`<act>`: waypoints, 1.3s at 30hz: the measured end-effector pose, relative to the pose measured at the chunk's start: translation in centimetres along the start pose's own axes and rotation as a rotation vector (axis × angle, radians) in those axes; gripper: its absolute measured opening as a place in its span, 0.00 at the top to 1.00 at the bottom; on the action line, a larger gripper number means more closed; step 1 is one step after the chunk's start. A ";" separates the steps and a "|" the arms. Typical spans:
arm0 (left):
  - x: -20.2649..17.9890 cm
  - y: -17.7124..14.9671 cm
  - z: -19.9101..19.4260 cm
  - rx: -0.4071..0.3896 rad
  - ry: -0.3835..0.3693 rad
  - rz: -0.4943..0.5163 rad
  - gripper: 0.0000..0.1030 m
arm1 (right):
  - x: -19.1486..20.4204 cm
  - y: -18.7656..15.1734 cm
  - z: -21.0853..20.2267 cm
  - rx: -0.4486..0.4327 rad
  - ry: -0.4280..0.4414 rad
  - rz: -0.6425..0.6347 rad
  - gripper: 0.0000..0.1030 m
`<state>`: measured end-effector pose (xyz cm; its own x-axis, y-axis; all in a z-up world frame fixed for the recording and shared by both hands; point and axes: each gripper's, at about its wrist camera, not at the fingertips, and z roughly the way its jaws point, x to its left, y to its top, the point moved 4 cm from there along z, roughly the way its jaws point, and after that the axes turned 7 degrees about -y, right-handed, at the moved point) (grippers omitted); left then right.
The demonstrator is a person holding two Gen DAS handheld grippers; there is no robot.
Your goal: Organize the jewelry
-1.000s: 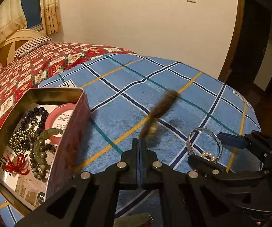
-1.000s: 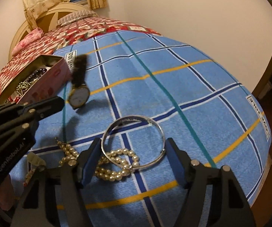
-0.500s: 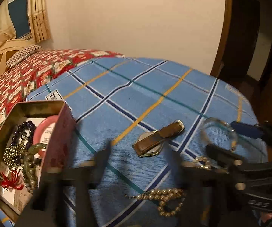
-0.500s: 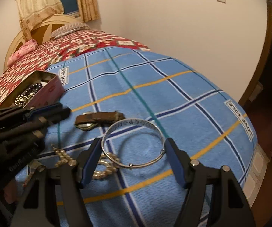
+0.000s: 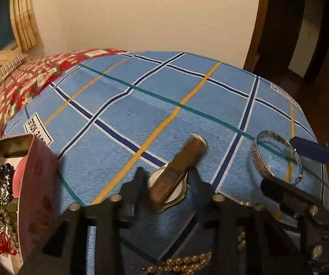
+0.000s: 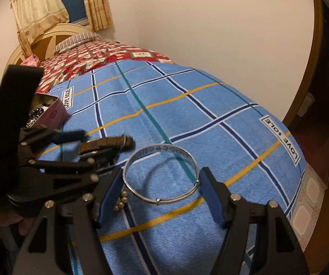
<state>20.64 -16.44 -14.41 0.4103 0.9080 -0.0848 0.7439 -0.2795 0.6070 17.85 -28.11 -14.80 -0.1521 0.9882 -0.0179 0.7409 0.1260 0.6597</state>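
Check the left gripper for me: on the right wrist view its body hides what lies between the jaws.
Observer: A wristwatch lies with its round case between the left gripper's closing jaws, its brown strap folded across the dial.
Operator: What's already in the tin?
Observer: The pink tin holds a dark bead bracelet, a pink bangle, green beads and a red cord.
Operator: Anything loose that I'm missing?
Observer: A string of gold-coloured beads lies on the blue checked bedspread under the left gripper; you see only a few of them.
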 end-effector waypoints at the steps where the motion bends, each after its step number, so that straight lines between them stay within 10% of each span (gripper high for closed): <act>1: -0.1 -0.2 -0.2 -0.005 0.002 0.001 0.63 | 0.0 0.0 -0.1 -0.003 0.001 0.001 0.32; 19: 4.0 -1.5 -10.9 -0.213 0.078 -0.106 0.64 | 4.7 3.0 -2.6 -0.091 0.062 -0.082 0.32; 39: 14.2 -5.8 -16.0 -0.245 0.275 -0.297 0.64 | 17.6 6.8 -3.1 -0.179 0.245 -0.270 0.32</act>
<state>13.76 3.08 -6.47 0.0197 0.9957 -0.0906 0.6483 0.0563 0.7593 18.21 -10.16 -8.26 -0.4931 0.8689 -0.0434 0.5304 0.3398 0.7767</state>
